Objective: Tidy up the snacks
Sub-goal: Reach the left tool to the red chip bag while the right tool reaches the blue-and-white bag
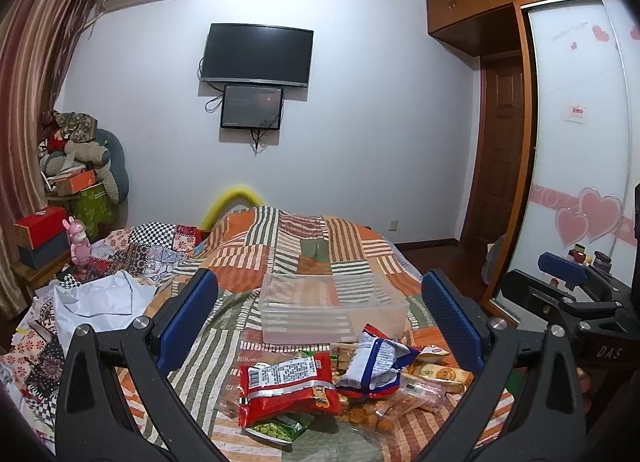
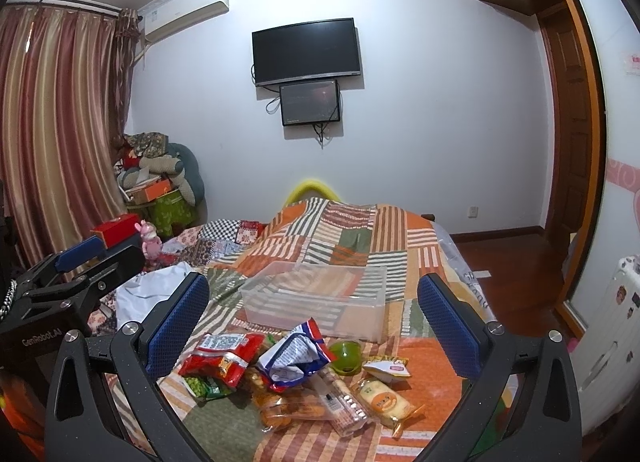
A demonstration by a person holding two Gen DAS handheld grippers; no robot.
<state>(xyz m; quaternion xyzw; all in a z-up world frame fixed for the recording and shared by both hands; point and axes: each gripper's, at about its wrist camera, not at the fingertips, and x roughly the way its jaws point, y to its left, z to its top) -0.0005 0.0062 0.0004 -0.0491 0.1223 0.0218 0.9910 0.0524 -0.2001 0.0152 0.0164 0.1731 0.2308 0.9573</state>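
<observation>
Snack packets [image 1: 320,390] — loose heap on the patchwork quilt [image 1: 304,246], just before an empty clear bin [image 1: 334,310]. Left gripper [image 1: 320,314] and right gripper [image 2: 312,322] — both level above the heap, jaws wide, holding nothing, side by side.

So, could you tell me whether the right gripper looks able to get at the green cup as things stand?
Probably yes: the right gripper is open and empty, and the green cup lies uncovered ahead between its fingers, beside the snack packets.
</observation>
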